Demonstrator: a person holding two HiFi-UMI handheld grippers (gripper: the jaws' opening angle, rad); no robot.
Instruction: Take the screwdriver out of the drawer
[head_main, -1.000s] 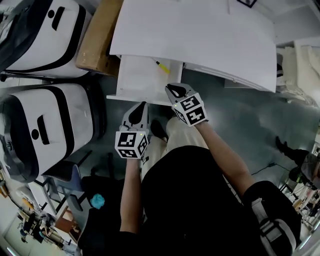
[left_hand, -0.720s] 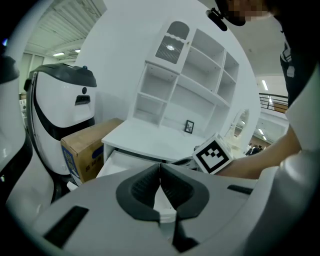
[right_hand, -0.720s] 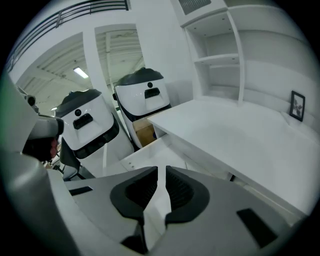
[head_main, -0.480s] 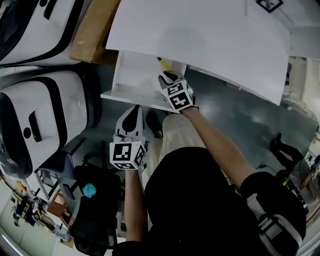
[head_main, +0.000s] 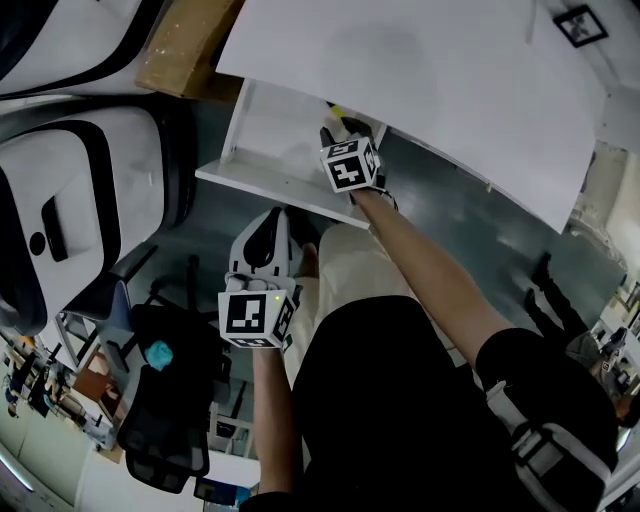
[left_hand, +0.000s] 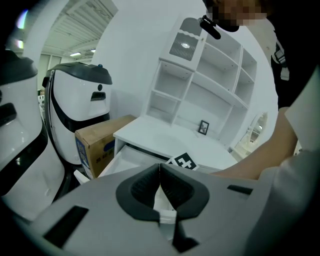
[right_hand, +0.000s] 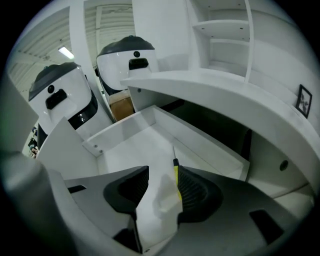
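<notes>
White desk, drawer open: right gripper jaws just opening around the screwdriver, not gripped yet, nothing lifted; left gripper clenched, empty.

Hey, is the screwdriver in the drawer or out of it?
In. The screwdriver lies on the floor of the open drawer, between the jaws of the right tool, which have just been opening.

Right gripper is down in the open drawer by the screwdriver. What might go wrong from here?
The right gripper has just been opening its jaws. The yellow-handled screwdriver lies close along one jaw, not centred, so closing may push or roll it away. The white desktop overhangs the white drawer, so lifting straight up may strike its edge.
</notes>
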